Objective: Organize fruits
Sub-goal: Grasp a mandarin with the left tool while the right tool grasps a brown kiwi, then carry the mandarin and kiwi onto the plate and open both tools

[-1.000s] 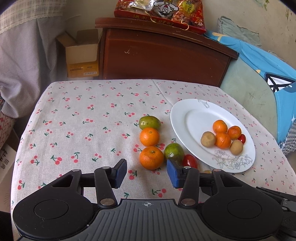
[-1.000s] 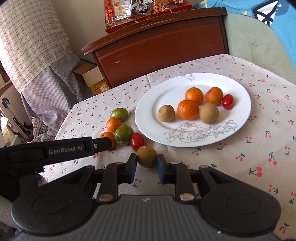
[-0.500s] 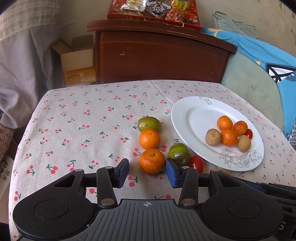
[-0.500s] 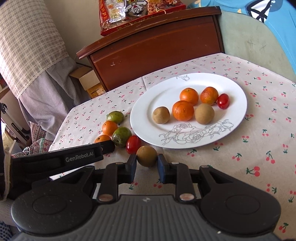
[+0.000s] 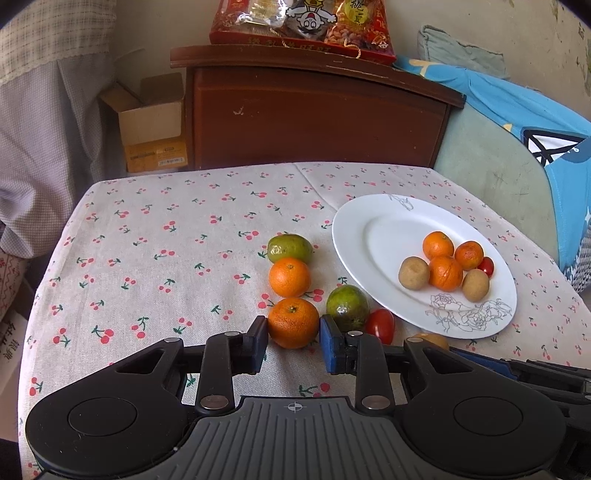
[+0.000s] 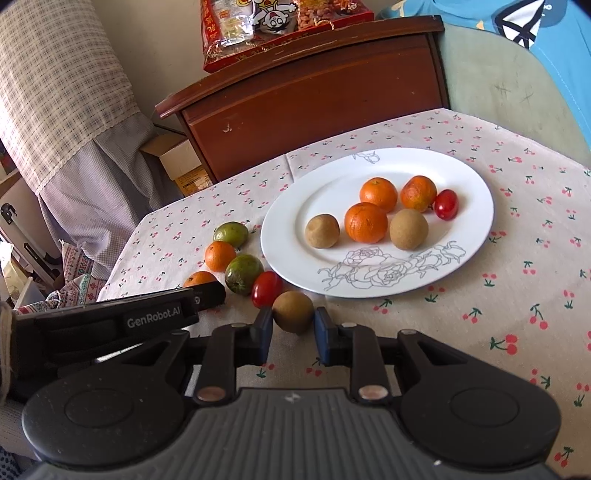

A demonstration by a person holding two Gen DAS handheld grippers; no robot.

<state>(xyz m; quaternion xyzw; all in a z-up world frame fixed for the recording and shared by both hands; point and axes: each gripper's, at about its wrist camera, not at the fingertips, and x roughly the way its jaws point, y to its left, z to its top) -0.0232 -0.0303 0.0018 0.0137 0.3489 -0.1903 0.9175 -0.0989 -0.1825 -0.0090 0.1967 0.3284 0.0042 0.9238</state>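
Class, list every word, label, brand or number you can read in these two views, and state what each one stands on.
"GenRobot.AI": white print on the black body of the left claw's handle, seen from the right wrist.
Chinese characters on the red snack packets atop the wooden cabinet: too blurred to read.
Yellow label on the cardboard box: too small to read.
Nothing written on the plate, only a drawn flower.

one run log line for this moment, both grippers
left gripper: open around orange | right gripper: open around brown fruit | plate: six fruits
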